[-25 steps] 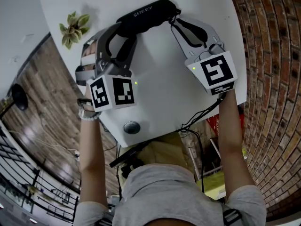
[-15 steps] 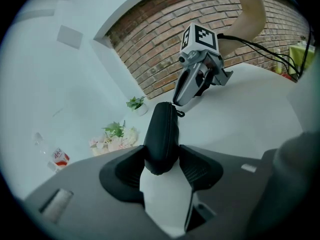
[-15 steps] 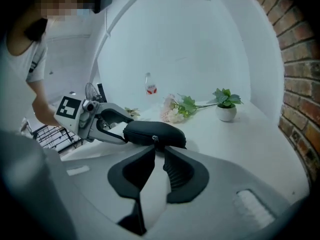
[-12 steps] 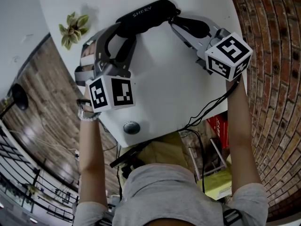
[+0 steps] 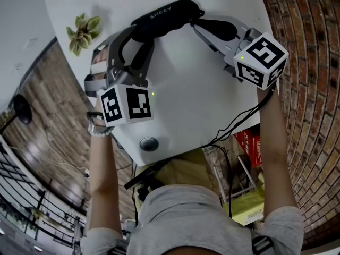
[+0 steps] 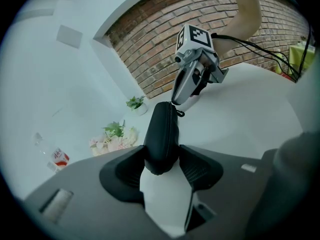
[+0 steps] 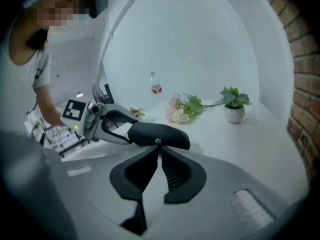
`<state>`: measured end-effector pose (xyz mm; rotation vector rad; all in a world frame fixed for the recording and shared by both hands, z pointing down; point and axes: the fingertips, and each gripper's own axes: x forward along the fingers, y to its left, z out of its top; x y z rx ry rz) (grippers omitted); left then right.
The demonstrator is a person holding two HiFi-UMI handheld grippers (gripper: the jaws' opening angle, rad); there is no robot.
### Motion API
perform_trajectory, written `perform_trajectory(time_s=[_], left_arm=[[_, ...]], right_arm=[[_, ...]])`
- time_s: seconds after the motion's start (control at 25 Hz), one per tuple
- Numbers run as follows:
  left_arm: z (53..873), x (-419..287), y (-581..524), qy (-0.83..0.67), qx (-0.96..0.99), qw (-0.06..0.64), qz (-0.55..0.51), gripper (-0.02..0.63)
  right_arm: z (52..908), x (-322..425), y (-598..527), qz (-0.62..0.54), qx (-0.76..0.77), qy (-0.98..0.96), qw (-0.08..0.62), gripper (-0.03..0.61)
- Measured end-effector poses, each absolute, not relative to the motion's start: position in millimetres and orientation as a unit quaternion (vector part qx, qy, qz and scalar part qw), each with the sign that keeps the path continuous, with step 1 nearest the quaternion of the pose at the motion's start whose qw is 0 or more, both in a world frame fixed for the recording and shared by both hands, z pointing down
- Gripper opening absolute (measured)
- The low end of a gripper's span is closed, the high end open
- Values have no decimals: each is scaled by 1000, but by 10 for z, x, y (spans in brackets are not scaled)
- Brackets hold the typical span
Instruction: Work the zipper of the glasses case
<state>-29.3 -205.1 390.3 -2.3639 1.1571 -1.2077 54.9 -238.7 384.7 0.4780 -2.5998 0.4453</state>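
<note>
Now: black glasses case (image 5: 167, 17) lies crosswise on white surface (image 5: 180, 105), toward its far edge. At case's left end, left gripper (image 6: 161, 160) clamped tight, pads pressed against both sides. At other end, right gripper (image 7: 159, 150): jaws just been closing, nearly together, tips pinching small zipper pull (image 7: 158, 143). Potted plant (image 7: 234, 106), flowers (image 7: 182, 109) and bottle (image 7: 155, 86) stand well beyond case on same surface.

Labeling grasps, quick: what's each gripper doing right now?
Left gripper: shut on the end of the glasses case.
Right gripper: jaws have just been closing, tips now pinched on the zipper pull.
</note>
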Motion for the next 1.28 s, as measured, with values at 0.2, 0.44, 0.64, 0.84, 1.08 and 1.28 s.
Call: perform_trajectory(time_s=[0.2,0.44,0.64,0.84,1.08,1.28], left_arm=[[3908,-300,-2053,396,-808,123,-418,232],[3902,-291,-2057,396,-807,121,-420,232],[3914,-290,-2051,395,-804,129,-426,232],[3914,-292,-2052,397,-803,127,-426,232],[3916,-289,-2052,396,-803,126,-427,230],[3918,-285,-2051,395,-802,127,-429,230]], right_arm=[[3806,534,-2361,-13,205,-923,325,28],[3694,542,-2296,-123,217,-893,375,5],[3708,534,-2240,-120,216,-892,379,6],[3709,504,-2217,-107,215,-894,377,6],[3690,433,-2172,-91,208,-904,362,6],[3682,411,-2147,-86,203,-907,359,6]])
